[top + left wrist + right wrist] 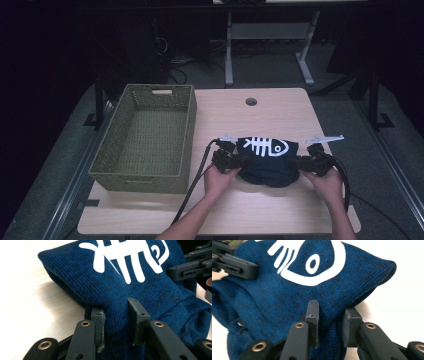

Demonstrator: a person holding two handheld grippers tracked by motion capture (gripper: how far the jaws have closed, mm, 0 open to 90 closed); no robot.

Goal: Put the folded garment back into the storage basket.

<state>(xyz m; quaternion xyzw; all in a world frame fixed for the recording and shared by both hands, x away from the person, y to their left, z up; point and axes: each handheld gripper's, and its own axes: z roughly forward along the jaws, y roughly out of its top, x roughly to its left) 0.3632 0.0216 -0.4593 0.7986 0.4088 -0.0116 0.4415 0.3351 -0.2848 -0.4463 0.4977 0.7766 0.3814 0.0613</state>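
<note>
Partly hidden, the blue knitted garment (pixel 268 159) lies bunched at about five o'clock on the pale wooden bench (pixel 280 107), its lower folds tucked under themselves so I cannot make out what kind of garment it is. From the high view it reads almost black; close up, the cloth is a flecked, deep blue knit with a white fish-skeleton print, cut off at the top edge of both claw views.

At the garment's nine o'clock side the left claw (pixel 119 322) is clamped on a raised fold of the knit, the cloth squeezed between its two dark pads. At three o'clock the right claw (pixel 331 322) pinches a fold the same way, wool bulging up between its jaws. Both claws are black, jointed metal-and-plastic linkages with brass-coloured rivets; one left pad looks frayed along its edge. The person's hands wrap the bodies of both tools, and the forearms run off the bottom of the high view.

At nine o'clock on the bench sits a rectangular olive woven basket (pixel 187 131) with cut-out handles, well apart from the garment.
</note>
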